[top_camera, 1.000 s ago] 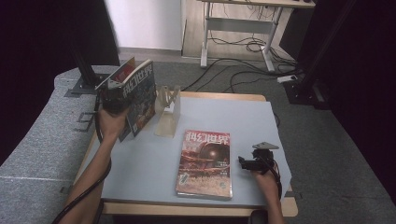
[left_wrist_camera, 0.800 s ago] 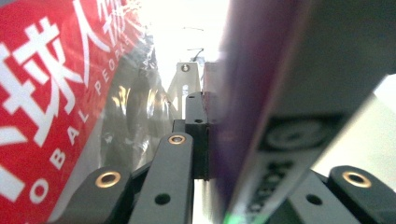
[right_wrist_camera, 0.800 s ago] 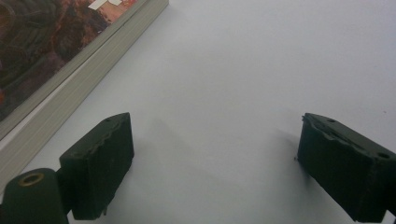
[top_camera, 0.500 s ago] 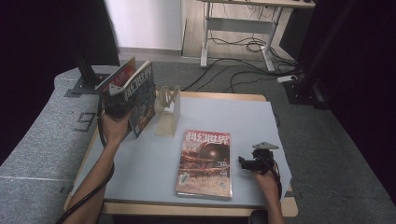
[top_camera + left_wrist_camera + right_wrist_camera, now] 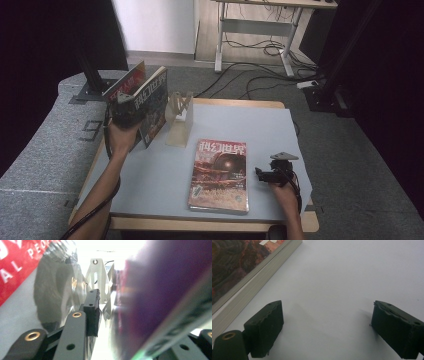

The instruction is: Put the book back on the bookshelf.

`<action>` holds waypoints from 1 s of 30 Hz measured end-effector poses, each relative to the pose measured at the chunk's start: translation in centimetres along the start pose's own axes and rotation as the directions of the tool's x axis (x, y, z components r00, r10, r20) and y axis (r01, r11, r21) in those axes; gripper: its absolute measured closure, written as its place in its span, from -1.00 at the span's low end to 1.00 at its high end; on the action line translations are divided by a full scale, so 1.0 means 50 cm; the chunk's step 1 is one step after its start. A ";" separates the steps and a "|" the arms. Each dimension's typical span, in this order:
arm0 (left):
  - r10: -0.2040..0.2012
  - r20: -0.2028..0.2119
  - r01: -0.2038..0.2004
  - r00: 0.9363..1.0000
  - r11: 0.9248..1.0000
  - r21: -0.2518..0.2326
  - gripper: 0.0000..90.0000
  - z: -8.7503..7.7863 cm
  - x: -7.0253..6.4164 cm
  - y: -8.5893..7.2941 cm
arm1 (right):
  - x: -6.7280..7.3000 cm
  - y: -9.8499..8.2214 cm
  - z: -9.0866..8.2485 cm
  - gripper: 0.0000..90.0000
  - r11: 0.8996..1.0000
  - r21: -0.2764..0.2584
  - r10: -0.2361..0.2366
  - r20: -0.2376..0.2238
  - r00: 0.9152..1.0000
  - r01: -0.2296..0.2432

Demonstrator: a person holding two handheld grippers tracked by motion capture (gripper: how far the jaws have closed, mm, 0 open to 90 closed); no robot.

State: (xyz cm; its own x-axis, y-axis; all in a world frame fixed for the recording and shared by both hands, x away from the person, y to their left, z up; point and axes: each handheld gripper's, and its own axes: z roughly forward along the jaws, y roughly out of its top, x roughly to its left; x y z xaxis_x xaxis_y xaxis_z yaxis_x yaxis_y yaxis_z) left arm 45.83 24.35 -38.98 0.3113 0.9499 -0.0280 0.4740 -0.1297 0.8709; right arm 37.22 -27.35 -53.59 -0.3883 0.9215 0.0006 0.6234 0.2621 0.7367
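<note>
Magazines (image 5: 150, 100): two, stood on edge at ten o'clock on table, leaning against pale rack; red cover behind, dark cover in front.
Left gripper (image 5: 125, 107): at magazines' near edge; jaws just been opening, dark purple cover between them, pads seemingly no longer pressing.
Left gripper view: purple cover (image 5: 160, 297) blurred and close, red cover (image 5: 20, 262) at ten o'clock, white rack (image 5: 98, 277) at twelve; right-hand jaw mostly hidden behind cover.
Rack (image 5: 180, 117): just beside magazines at their three o'clock; base cut off by glare.
Right gripper (image 5: 270, 175): at four o'clock on table, jaws spread, nothing between.
Flat magazine (image 5: 220, 175): at centre, near right gripper's nine o'clock, apart from it.
Table (image 5: 260, 125): bare stretch from one to three o'clock; right gripper close to four o'clock edge.
</note>
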 end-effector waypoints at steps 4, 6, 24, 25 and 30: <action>0.004 0.002 -0.004 1.000 1.000 0.000 0.32 -0.006 0.003 0.002 | 0.000 0.000 0.000 -0.77 1.000 0.000 0.000 0.000 1.000 0.000; 0.002 0.011 -0.002 1.000 1.000 0.002 0.36 -0.008 0.006 0.003 | 0.000 0.000 0.000 -0.77 1.000 0.000 0.000 0.000 1.000 0.000; -0.047 -0.030 0.047 0.998 0.999 -0.003 0.44 -0.021 0.023 0.005 | 0.000 0.000 0.000 -0.77 1.000 0.000 0.000 0.000 1.000 0.000; -0.047 -0.028 0.046 0.999 0.999 -0.003 0.41 -0.021 0.023 0.005 | 0.000 0.000 0.000 -0.77 1.000 0.001 0.001 0.000 1.000 -0.001; -0.038 -0.015 0.038 0.999 0.999 0.001 0.32 -0.021 0.021 0.004 | 0.000 0.000 0.000 -0.77 1.000 0.000 0.001 0.000 1.000 -0.001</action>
State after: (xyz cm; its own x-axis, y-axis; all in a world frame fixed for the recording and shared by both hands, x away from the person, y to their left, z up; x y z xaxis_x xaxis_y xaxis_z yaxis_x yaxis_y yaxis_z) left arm 45.40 25.62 -38.35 0.2807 0.9583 -0.0532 0.4860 -0.0941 0.8689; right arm 37.22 -27.34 -53.59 -0.3878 0.9217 0.0012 0.6240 0.2616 0.7364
